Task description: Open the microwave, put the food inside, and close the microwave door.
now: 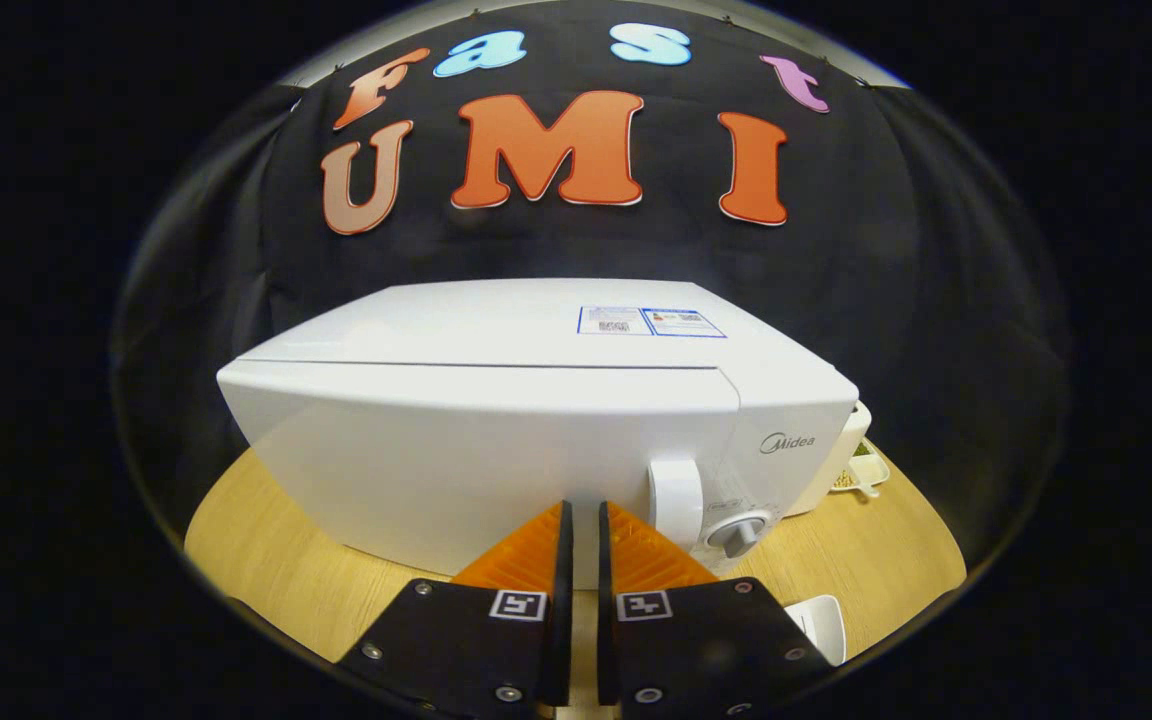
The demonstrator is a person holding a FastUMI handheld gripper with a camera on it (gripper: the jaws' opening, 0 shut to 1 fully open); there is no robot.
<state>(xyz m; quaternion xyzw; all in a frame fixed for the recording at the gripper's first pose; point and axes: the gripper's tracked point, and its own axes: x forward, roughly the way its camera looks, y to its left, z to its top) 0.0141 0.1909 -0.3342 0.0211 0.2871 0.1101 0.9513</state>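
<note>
gripper: fingers held nearly together, nothing gripped | microwave: door shut, set on wooden surface just ahead of fingers | food dish: seen beside microwave's far side

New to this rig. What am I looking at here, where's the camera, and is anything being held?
The camera rides on a handheld two-finger gripper and looks forward along its fingers, which show at the bottom. A person carries it; there is no robot arm. The fisheye lens bends everything. The fingers stand nearly together with a narrow gap between them and nothing held. Just ahead of them sits a white microwave on a wooden table, its door closed. A handle and a round knob are just right of the fingertips. A white tray sits beyond the microwave's right side, and a white container lies near the right finger; what they hold is unclear.
</note>
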